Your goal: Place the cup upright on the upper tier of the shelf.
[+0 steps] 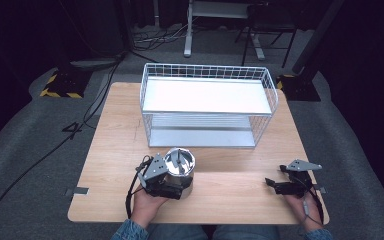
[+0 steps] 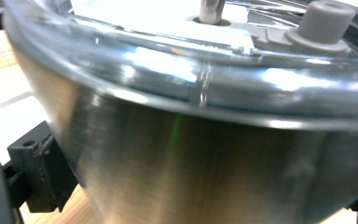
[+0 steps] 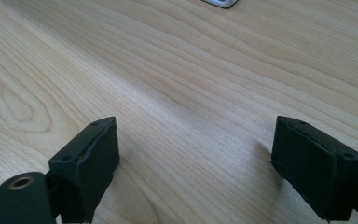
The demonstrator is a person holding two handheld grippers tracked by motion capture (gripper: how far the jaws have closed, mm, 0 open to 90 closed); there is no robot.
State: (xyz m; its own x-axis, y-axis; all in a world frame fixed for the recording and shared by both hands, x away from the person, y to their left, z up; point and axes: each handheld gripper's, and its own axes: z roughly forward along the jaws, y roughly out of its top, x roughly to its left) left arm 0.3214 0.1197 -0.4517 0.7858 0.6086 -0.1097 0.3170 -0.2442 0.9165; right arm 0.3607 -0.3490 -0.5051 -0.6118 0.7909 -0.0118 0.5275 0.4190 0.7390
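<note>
A round steel bowl (image 1: 180,170) with a clear lid stands near the front of the wooden table (image 1: 115,145). My left gripper (image 1: 172,189) is closed around its near side. In the left gripper view the brushed steel wall (image 2: 205,158) sits between the jaws, with the left pad (image 2: 39,170) against it. The clear lid (image 2: 177,51) carries a grey knob (image 2: 325,21) and a metal shaft (image 2: 210,9). My right gripper (image 1: 274,185) rests low at the front right, open. Bare wood shows between its jaws in the right gripper view (image 3: 196,158).
A white wire rack (image 1: 207,100) with a flat upper shelf and a lower shelf stands at the back middle of the table, its open side facing me. A small metal bracket (image 1: 77,191) sticks out at the table's left front edge. Cables run over the grey floor.
</note>
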